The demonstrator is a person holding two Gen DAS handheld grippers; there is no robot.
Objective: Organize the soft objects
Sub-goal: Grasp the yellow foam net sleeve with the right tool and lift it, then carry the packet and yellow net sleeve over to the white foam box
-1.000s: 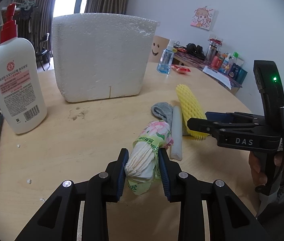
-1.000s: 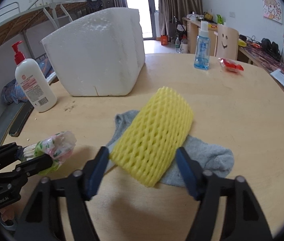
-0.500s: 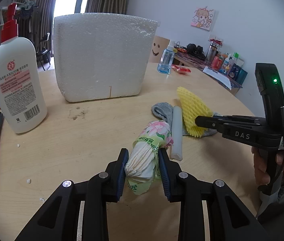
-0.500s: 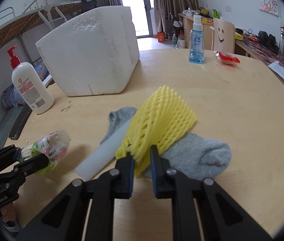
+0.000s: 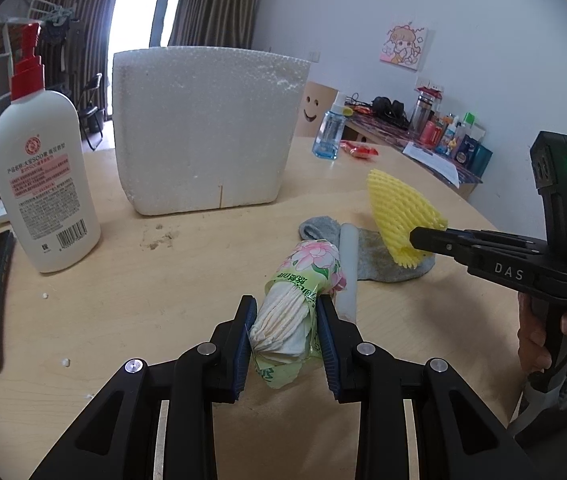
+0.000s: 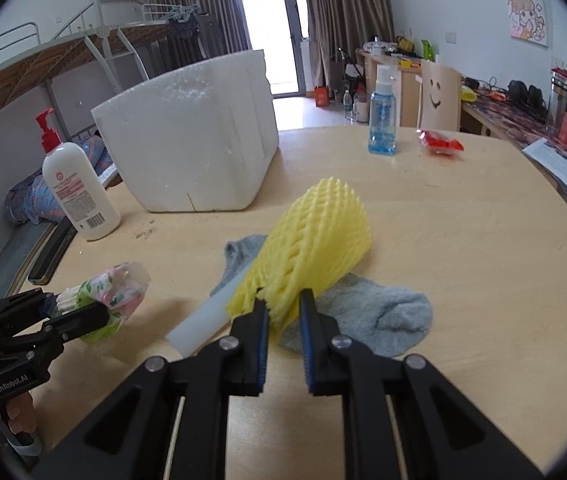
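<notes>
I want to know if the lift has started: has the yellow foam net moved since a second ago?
Yes. The yellow foam net, pinched in the right gripper, has tipped up off the grey sock, its far end raised.

Round wooden table (image 6: 463, 248) bears sock (image 6: 383, 312), foam box (image 6: 191, 148).

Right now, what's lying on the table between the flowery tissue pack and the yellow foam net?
A white foam stick lies between the tissue pack and the net, resting on a grey sock spread under the net. Both views show it.
</notes>
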